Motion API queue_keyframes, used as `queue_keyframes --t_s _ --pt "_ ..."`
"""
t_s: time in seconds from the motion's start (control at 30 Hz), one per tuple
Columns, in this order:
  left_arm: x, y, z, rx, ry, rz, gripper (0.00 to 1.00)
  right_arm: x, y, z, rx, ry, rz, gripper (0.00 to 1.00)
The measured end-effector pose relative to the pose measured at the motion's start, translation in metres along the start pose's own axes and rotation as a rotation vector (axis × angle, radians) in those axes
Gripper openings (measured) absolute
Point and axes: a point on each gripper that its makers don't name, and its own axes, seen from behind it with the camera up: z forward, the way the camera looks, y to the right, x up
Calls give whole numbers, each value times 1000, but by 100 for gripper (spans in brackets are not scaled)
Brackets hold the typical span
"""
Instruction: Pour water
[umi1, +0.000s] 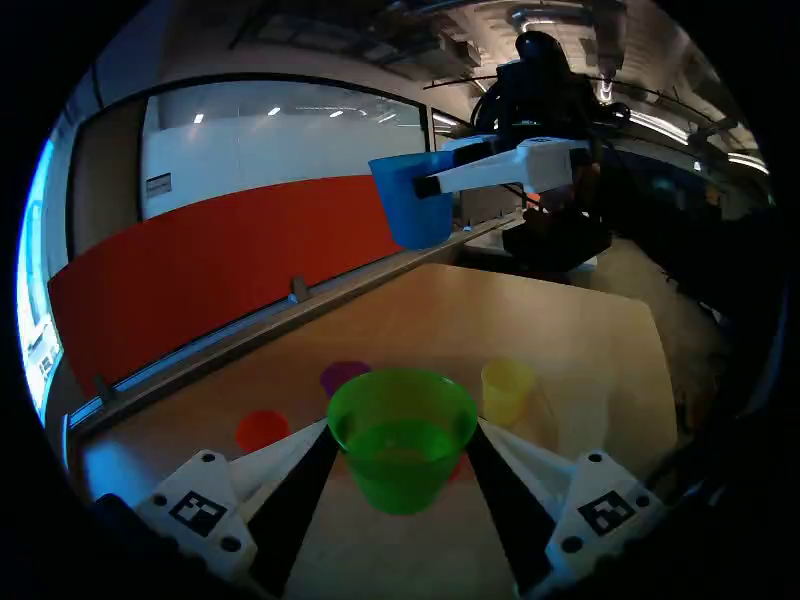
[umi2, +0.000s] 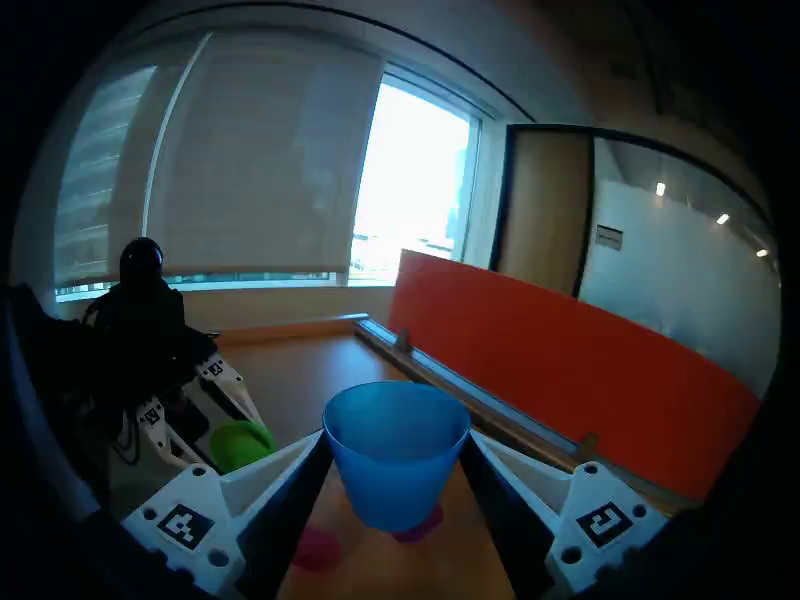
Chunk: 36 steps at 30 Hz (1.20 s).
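A green cup (umi1: 402, 445) stands upright between the fingers of my left gripper (umi1: 402, 432), which is shut on its sides just above the wooden table (umi1: 560, 330). My right gripper (umi1: 428, 186) is raised well above the table at the far side, shut on a blue cup (umi1: 412, 205) that hangs roughly upright. In the right gripper view the blue cup (umi2: 397, 465) sits between the fingers of my right gripper (umi2: 397, 445), and the green cup (umi2: 240, 443) shows lower left in my left gripper (umi2: 228, 415). I cannot tell whether either cup holds water.
A yellow cup (umi1: 505, 388), a purple cup (umi1: 345, 375) and a red cup (umi1: 262, 428) stand on the table just beyond the green cup. An orange partition (umi1: 220, 260) with a rail runs along the table's left edge. A dark-clad person (umi2: 140, 320) holds the grippers.
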Motion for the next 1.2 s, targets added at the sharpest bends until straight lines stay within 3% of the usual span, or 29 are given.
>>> queue_keyframes --t_s 0.4,1.2 --pt "-31 -10 9 1 -87 1 86 -41 28 -1 -8 -79 3 90" --pt "-96 -6 36 -51 -234 -22 86 -126 66 6 -23 -223 8 90"
